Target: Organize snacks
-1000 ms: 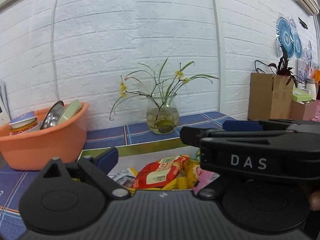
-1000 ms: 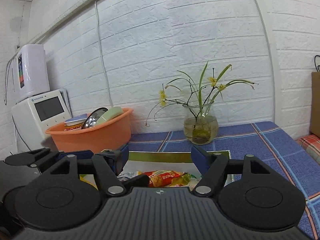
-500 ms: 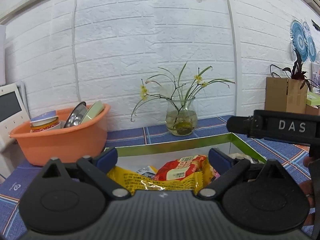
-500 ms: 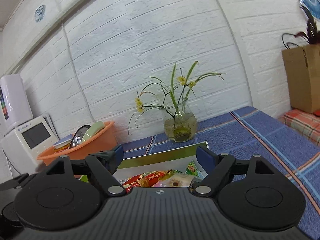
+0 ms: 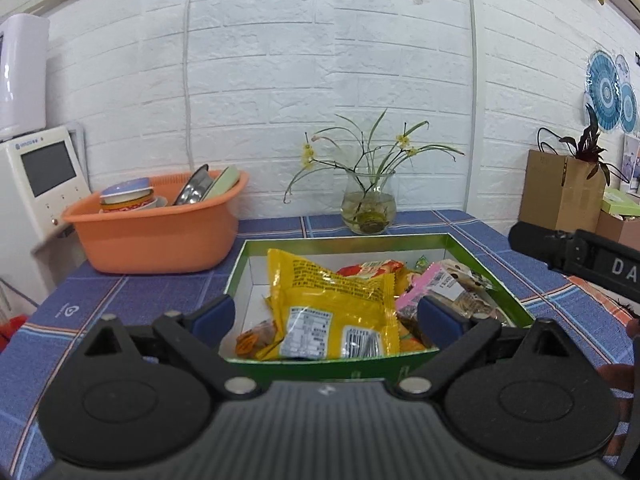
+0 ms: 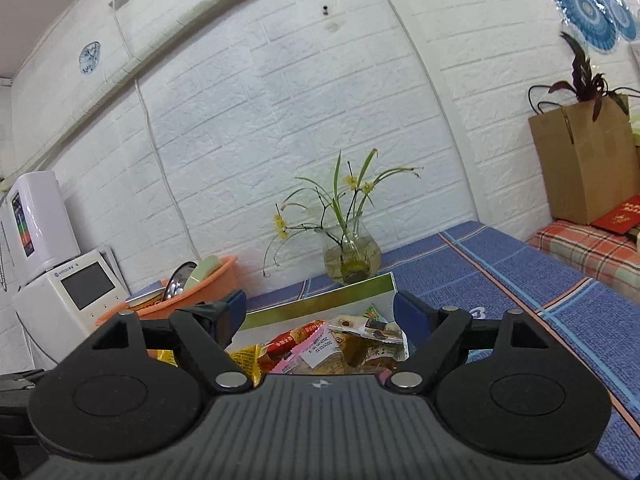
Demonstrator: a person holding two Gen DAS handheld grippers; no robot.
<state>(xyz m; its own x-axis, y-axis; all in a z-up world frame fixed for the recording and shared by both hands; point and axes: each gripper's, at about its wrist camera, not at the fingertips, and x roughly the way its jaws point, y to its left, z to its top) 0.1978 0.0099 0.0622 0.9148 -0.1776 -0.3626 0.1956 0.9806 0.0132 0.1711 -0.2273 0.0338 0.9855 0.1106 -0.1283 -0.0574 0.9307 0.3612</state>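
A green box [image 5: 486,270] with a white inside sits on the blue tablecloth and holds several snack packets. A big yellow packet [image 5: 332,308] lies on top in front, a red one [image 5: 370,268] behind it, a pink one [image 5: 416,296] to the right. My left gripper [image 5: 326,318] is open and empty, just in front of and above the box's near wall. My right gripper [image 6: 318,312] is open and empty over the box's right part [image 6: 352,290], above the pink packet [image 6: 316,350] and red packet [image 6: 290,338].
An orange basin [image 5: 160,228] of dishes stands left of the box. A glass vase [image 5: 368,210] with flowers stands behind it by the brick wall. A white appliance [image 5: 36,188] is far left. A brown paper bag [image 5: 560,192] with a plant is at right.
Both grippers have risen and pulled back from the box. The left view now looks down into the box. The right gripper has swung off to the right of the left view.
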